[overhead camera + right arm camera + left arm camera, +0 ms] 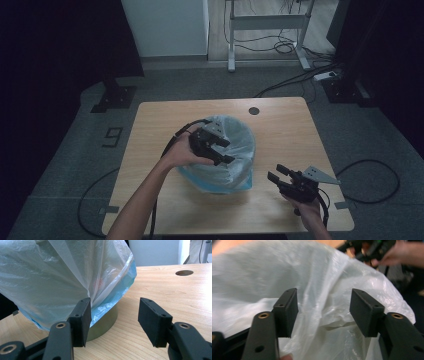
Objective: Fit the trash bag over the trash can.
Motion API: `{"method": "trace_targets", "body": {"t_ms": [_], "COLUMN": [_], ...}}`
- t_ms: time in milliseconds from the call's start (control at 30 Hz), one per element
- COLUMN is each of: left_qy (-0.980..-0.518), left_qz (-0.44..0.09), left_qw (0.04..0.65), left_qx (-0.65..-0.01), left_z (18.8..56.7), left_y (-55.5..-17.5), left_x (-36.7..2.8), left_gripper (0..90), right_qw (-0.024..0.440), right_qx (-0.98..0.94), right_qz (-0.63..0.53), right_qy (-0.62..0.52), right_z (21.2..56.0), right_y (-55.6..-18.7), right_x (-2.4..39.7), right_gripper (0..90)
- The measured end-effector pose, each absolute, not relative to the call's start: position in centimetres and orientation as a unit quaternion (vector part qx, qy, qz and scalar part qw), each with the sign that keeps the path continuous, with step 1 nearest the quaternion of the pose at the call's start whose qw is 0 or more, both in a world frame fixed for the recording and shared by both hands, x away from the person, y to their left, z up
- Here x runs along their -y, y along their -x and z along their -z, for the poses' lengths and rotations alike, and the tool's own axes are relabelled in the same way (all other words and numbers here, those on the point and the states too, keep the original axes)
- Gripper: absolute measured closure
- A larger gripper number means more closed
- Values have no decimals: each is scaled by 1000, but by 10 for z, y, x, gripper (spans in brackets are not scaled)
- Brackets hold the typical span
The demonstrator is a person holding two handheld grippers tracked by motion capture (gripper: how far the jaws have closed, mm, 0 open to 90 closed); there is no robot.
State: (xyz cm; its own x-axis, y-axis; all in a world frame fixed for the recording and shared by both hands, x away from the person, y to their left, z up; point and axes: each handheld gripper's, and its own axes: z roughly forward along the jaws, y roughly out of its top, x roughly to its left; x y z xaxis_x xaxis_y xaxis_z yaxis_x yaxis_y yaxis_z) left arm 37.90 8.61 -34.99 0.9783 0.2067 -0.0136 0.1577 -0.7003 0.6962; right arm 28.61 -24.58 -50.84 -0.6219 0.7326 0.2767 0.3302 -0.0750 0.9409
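Bin liner (235, 150) of thin, whitish-blue plastic drapes over a small round bin (105, 322) near the middle of the wooden table (165, 120), its loose skirt spilling down past the rim and onto the tabletop on the near side. The bin's olive-grey wall peeks out beneath the plastic in the right gripper view; what lies inside the bin cannot be told, since crumpled film covers the mouth. No print or label can be read on the liner or the bin (the one legible mark is a dark figure "9" (114, 135) on the grey floor left of the table).

Over the liner's top, the left gripper (222, 150) hovers with jaws spread, a ridge of plastic standing between its pads without being pinched. Near the table's right front corner the right gripper (277, 174) is held level, aimed at the bin's side, jaws apart and holding nothing; its left pad sits just beside the hanging film. A round cable hole (254, 110) pierces the table's far edge.
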Motion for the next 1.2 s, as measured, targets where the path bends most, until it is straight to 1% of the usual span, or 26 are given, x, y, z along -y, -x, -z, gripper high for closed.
{"method": "trace_targets", "body": {"t_ms": [133,267,433,767,867,967,1000,1200], "left_qy": [-896,-876,-861,-829,-823,-822,-820,-818], "left_qz": [-53,-74,-90,-111,-116,-130,-143,-151], "left_qw": [419,448,465,499,503,500,497,487], "left_qx": [-137,-164,-184,-226,-234,-242,-247,-266], "left_z": [344,341,342,358,363,368,373,391], "left_y": [-377,-369,-358,-331,-323,-316,-311,-298], "left_x": [-107,-125,-145,-191,-203,-212,-218,-237], "left_gripper": [360,346,334,332,332,334,339,336], "right_qw": [173,182,188,194,195,196,198,200], "right_qx": [-664,-670,-673,-677,-676,-676,-677,-679], "right_qz": [-606,-598,-592,-585,-584,-582,-581,-577], "right_qy": [-402,-401,-401,-403,-405,-406,-406,-408], "right_z": [509,509,510,512,513,513,513,515], "right_y": [-286,-286,-286,-286,-287,-287,-287,-289], "right_x": [245,245,244,244,245,245,246,247], "right_gripper": [424,420,412,401,401,400,399,396]}}
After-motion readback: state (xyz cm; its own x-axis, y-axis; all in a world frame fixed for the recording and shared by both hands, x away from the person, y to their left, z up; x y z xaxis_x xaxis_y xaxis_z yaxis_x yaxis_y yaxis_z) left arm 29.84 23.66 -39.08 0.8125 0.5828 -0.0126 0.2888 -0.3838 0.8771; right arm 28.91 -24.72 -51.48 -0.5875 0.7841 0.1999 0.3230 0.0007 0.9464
